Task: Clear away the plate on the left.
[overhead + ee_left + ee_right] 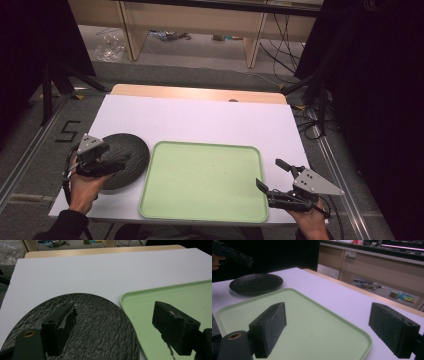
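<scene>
Both my grippers hang apart over the table, nothing held; I judge I am before the first grasp.

High view: left gripper (119,163) above the black plate (131,150), right gripper (272,176) at the green tray (200,181) corner. Left gripper view: jaws spread, plate just beside tray; next I should close on the plate rim. Right gripper view: jaws spread, and it shows the plate's raised edge.

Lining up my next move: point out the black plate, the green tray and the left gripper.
black plate (131,150), high view, on its textured surface right of the gripper.
green tray (205,180), high view, on its bare floor near the middle.
left gripper (121,162), high view, midway between its open jaw tips, over the plate.
</scene>
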A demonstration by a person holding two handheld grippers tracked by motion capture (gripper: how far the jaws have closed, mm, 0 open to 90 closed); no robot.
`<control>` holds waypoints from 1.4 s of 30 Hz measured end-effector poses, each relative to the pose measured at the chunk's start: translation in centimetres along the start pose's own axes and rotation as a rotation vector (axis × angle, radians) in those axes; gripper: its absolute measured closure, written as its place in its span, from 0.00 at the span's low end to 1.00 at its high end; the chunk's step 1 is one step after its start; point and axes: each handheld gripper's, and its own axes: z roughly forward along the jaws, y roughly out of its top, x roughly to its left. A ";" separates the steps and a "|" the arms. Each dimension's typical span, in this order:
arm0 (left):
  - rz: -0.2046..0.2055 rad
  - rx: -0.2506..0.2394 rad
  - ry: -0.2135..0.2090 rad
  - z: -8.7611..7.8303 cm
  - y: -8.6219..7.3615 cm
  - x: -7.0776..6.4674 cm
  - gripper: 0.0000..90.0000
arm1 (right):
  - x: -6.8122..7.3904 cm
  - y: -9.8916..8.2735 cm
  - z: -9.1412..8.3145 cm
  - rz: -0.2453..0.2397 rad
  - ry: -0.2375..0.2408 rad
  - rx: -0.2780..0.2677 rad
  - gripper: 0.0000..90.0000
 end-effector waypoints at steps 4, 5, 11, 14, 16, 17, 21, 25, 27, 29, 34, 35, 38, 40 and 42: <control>-0.028 0.012 0.011 0.8 0.5 1.2 0.21 | 0.0 0.0 0.0 0.001 -0.004 -0.002 0.17; -0.033 0.020 0.008 1.0 0.6 1.6 0.21 | 0.0 0.0 0.0 0.000 -0.001 -0.002 0.17; -0.065 0.074 0.000 1.8 0.8 4.7 0.23 | 0.0 0.0 0.0 0.000 -0.001 -0.002 0.17; -0.087 0.085 0.014 1.9 0.7 5.6 0.23 | 0.1 0.0 -0.1 0.013 0.020 0.019 0.17; -0.096 0.088 0.063 1.9 0.5 7.0 0.24 | 0.1 0.0 -0.1 0.010 0.021 0.016 0.17; -0.104 0.090 0.066 1.9 0.4 7.5 0.24 | 0.1 0.0 -0.1 0.012 0.019 0.018 0.17; -0.147 0.098 0.076 2.0 0.2 8.8 0.24 | 0.1 0.0 -0.1 0.011 0.019 0.021 0.17; -0.194 0.114 0.059 2.1 0.0 9.8 0.25 | 0.0 0.0 0.0 -0.005 0.007 -0.003 0.17; -0.218 0.138 0.055 2.2 -0.2 10.4 0.25 | 0.1 0.0 0.0 0.010 0.021 0.006 0.17; -0.215 0.138 0.058 2.4 -0.4 10.6 0.25 | 0.1 0.0 -0.1 0.012 0.019 0.017 0.17; -0.229 0.195 0.054 2.5 -1.0 11.8 0.28 | 0.1 0.0 -0.1 0.010 0.005 0.006 0.17; -0.226 0.208 0.050 2.4 -1.1 12.1 0.28 | 0.1 0.0 -0.1 0.010 0.007 0.008 0.17; -0.242 0.227 0.063 2.4 -1.6 12.6 0.29 | 0.1 0.0 0.0 -0.005 0.000 -0.002 0.17; -0.289 0.211 0.035 2.6 -1.9 13.2 0.28 | 0.1 0.0 0.0 -0.007 0.007 0.007 0.17; -0.305 0.214 0.027 2.6 -1.9 13.4 0.28 | 0.1 0.0 0.0 -0.006 0.008 0.007 0.17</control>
